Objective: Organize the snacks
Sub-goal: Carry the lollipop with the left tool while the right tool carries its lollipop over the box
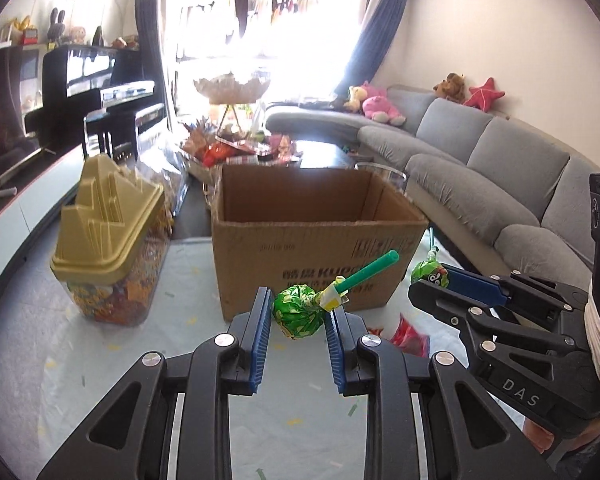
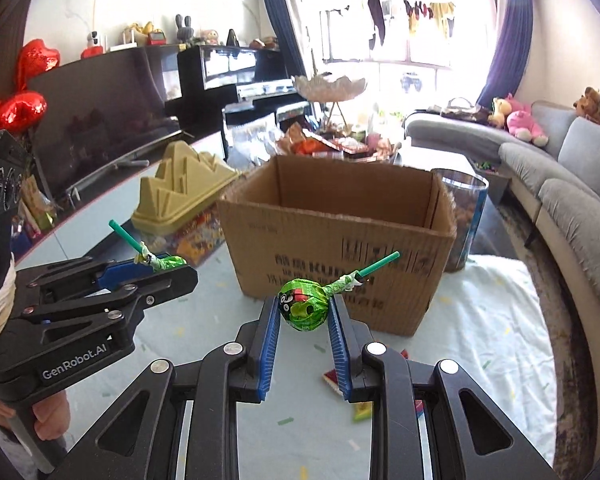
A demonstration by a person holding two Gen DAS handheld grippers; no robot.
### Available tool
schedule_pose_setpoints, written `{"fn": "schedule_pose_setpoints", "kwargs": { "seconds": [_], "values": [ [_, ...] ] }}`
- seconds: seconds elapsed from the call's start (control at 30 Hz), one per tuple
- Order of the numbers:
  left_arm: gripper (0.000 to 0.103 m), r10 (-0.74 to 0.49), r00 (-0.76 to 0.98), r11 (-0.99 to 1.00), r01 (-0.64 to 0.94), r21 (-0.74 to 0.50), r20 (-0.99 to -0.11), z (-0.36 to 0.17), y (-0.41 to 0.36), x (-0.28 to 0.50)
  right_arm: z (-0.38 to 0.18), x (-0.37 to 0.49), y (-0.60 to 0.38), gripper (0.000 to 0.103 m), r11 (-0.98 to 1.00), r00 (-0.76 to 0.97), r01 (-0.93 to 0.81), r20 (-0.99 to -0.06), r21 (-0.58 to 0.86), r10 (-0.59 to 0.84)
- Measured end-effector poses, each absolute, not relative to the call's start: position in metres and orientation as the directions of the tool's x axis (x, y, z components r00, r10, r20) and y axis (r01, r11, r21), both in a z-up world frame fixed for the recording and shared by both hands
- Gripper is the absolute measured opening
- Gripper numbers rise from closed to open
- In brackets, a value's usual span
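Observation:
My left gripper is shut on a green-wrapped lollipop whose green stick points up to the right. My right gripper is shut on a second green lollipop, stick also slanting up right. Both are raised above the table, just short of an open cardboard box. In the left wrist view the right gripper shows at the right with its lollipop. In the right wrist view the left gripper shows at the left with its lollipop.
A clear snack jar with a gold lid stands left of the box. A clear cylinder jar stands right of it. Loose wrappers lie on the white table cover. A grey sofa runs along the right.

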State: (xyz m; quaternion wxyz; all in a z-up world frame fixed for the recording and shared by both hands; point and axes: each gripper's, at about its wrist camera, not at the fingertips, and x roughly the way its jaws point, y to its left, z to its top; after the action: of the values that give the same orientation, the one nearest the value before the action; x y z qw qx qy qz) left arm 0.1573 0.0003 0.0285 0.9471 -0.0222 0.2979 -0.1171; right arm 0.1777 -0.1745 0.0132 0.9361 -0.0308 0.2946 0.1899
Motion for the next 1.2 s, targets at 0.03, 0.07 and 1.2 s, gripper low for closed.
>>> {"fn": "schedule_pose_setpoints", "kwargs": {
  "seconds": [0.03, 0.07, 1.2],
  "values": [
    [0.027, -0.235, 0.802, 0.972, 0.210, -0.109, -0.549, 0.035, 0.000, 0.157, 0.018, 0.177, -0.175, 0.026, 0.925, 0.760, -0.377, -0.555, 0.049, 0.339],
    [0.027, -0.234, 0.808, 0.972, 0.209, -0.108, -0.541, 0.039, -0.001, 0.157, 0.023, 0.177, -0.176, 0.026, 0.924, 0.765, -0.379, -0.547, 0.043, 0.340],
    [0.027, -0.193, 0.779, 0.980, 0.180, -0.082, -0.596, 0.059, -0.005, 0.284, 0.055, 0.278, -0.165, 0.026, 0.929, 0.778, -0.369, -0.554, -0.020, 0.297]
  ]
}}
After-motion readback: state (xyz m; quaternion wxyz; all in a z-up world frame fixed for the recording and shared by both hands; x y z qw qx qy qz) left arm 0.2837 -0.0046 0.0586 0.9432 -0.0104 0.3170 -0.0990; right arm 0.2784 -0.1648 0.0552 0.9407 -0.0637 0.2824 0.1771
